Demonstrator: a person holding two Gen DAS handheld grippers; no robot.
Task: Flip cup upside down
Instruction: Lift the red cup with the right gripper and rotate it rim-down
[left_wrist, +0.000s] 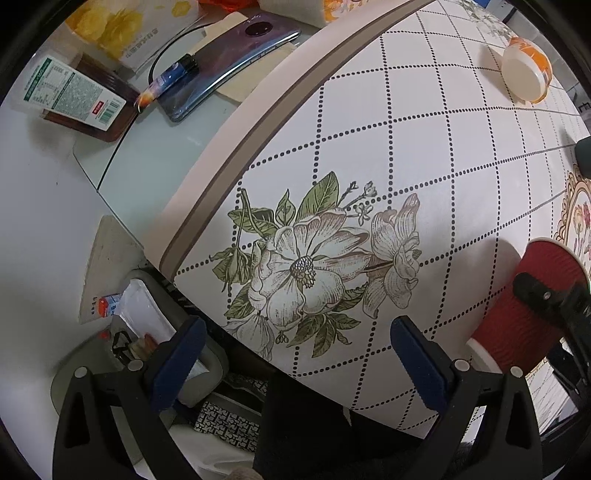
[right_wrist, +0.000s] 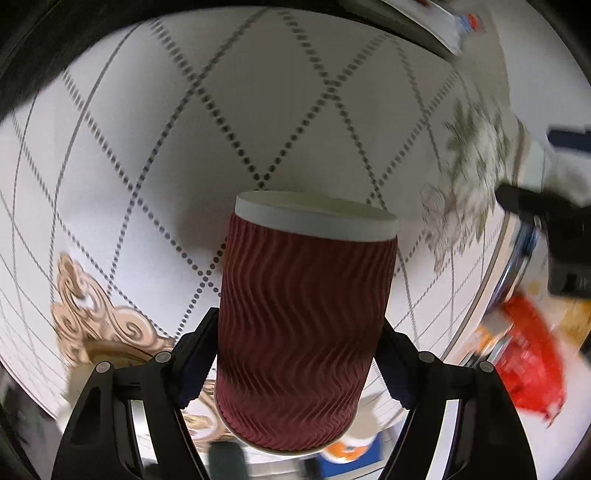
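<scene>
The right gripper (right_wrist: 299, 354) pinches the dark-red, wavy-ribbed paper cup (right_wrist: 303, 325) between its 2 padded fingers, carrying it tilted above the white, dot-gridded floral tablecloth (right_wrist: 155, 155), white base band pointing away from the camera. The left gripper (left_wrist: 295, 354) is spread and holds nothing. Judged from this, the grasp is done and the turn is under way; setting the cup down rim-first remains.
</scene>
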